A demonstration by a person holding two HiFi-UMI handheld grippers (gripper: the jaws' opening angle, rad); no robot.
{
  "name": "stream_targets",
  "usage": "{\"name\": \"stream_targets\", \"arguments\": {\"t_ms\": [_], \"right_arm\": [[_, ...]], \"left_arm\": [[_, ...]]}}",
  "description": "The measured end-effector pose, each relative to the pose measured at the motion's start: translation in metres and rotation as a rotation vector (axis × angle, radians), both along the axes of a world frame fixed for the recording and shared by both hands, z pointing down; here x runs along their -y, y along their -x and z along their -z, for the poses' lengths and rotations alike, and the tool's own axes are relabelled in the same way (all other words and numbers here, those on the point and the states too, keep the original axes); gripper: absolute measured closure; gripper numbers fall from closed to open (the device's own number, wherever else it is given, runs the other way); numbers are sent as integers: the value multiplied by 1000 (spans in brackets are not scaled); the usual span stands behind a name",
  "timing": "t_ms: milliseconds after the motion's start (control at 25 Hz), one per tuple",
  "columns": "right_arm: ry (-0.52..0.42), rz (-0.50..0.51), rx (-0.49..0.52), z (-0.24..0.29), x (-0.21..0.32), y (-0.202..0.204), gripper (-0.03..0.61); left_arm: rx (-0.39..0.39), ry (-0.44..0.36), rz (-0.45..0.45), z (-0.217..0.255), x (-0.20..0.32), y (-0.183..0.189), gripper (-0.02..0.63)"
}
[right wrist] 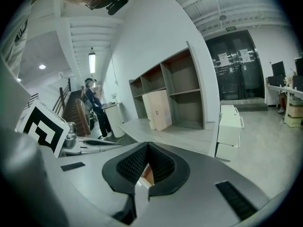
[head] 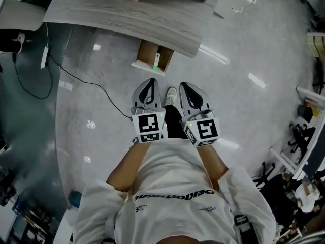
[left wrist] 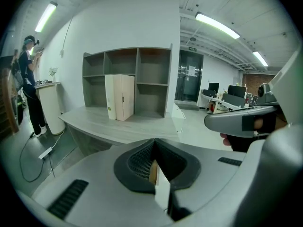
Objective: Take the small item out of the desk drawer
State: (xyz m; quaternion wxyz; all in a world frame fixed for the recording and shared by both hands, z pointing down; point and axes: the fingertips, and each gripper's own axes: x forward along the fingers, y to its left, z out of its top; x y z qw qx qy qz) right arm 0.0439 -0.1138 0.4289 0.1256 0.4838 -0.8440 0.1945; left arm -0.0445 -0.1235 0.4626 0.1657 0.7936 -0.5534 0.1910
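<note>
A low brown drawer unit (head: pixel 152 57) with a white front stands on the floor under the edge of the grey wooden desk (head: pixel 127 14). No small item shows in any view. Both grippers hang side by side over the floor, short of the unit and pointing at it. My left gripper (head: pixel 150 80) is shut with nothing in it, its pads meeting at the tip (left wrist: pixel 154 141). To its right, my right gripper (head: pixel 183 84) also has its tips together (right wrist: pixel 148 144) and holds nothing. Through the slot below each pair of pads I see a sliver of the brown unit (left wrist: pixel 153 171).
On the desk stand an open shelf unit (left wrist: pixel 128 74) and a pale box (left wrist: pixel 119 97). A white cabinet (right wrist: pixel 229 131) stands on the floor to the right. A black cable (head: pixel 76 78) and a power strip (head: pixel 44 55) lie at left. A person (left wrist: pixel 29 79) stands far left.
</note>
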Motion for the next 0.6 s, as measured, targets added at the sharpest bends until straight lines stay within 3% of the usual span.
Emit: {"name": "stream_targets", "arguments": {"t_ms": [600], "right_arm": [[77,2,-2,-80,21,-7,546]], "left_arm": [[43,150,-1,-111,36,-10,597]]}}
